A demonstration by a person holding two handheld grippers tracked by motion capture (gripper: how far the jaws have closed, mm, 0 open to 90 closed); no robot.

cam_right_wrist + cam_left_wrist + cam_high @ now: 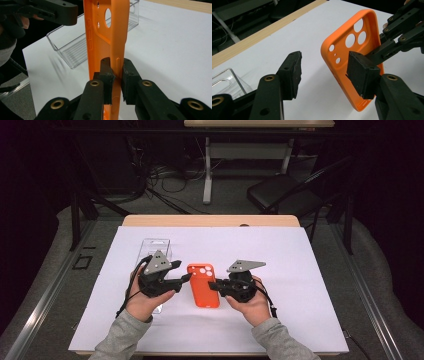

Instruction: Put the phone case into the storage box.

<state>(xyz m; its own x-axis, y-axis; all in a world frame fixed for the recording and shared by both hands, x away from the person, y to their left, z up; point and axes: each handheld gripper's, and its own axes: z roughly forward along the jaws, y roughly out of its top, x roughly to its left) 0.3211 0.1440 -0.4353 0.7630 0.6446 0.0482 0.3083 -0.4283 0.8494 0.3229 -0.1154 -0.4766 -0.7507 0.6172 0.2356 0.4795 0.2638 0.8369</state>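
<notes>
White sheet (280,270) covers most of a wooden table (210,220). Orange phone case (203,285) sits near the sheet's centre in the high view, camera cut-outs toward 12 o'clock, long axis running 12 to 6. Right gripper (214,286) comes in from 3 o'clock and pinches the case's right-hand long edge; in the right gripper view its own two jaws are closed on that side wall, one pad inside the shell and one outside, with the case (107,37) standing on edge and rising straight up from them. Left gripper (186,278) approaches from 9 o'clock with its jaws spread apart; in the left gripper view the case (352,50) shows its open inner face, tilted, with one jaw in front of its lower part and the other jaw well clear toward 9 o'clock. Cannot tell whether that nearer pad touches the case. Clear plastic tray (155,251) lies on the sheet at about 10 o'clock from the case, partly under the left hand (142,302). Right hand (252,302) wraps its gripper at 3 o'clock of the case. Grey sleeves enter from 6 o'clock.
</notes>
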